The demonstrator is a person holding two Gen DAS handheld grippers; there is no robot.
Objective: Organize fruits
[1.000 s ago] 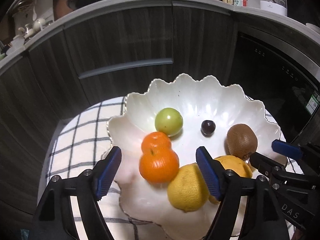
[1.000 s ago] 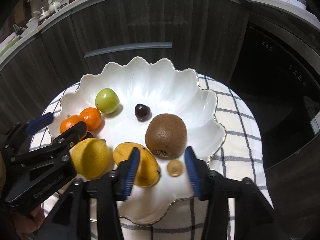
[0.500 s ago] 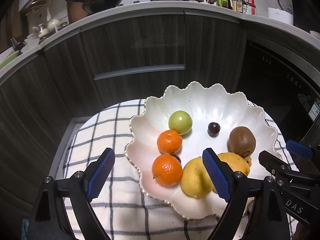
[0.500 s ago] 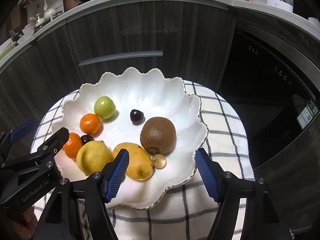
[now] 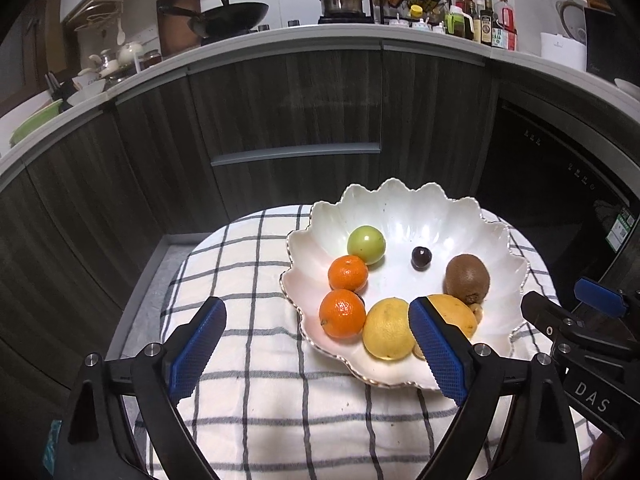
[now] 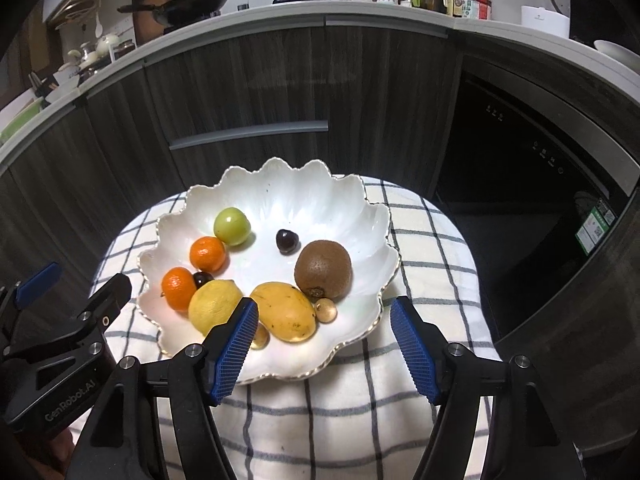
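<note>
A white scalloped bowl [image 5: 408, 216] [image 6: 296, 196] sits on a checked cloth and holds the fruit: a green plum [image 5: 366, 245] [image 6: 232, 226], two oranges [image 5: 348, 273] [image 5: 342, 313], a lemon [image 5: 387, 334] [image 6: 214, 308], a mango [image 6: 286, 311], a kiwi [image 5: 467, 278] [image 6: 323, 269], a dark cherry [image 5: 421, 257] [image 6: 287, 240] and small longans [image 6: 325, 310]. My left gripper [image 5: 316, 354] is open and empty, above the cloth in front of the bowl. My right gripper [image 6: 325, 350] is open and empty, over the bowl's near rim.
The checked cloth [image 5: 248, 280] [image 6: 424, 248] covers a small round table. Dark wood cabinets [image 5: 280, 112] with a drawer handle stand behind. A dark oven front [image 6: 532, 184] is at the right. The counter above carries a wok, pot and bottles.
Both grippers have pulled back and up from the bowl. The right gripper's jaws have opened wider. The fruit stays in the bowl.
</note>
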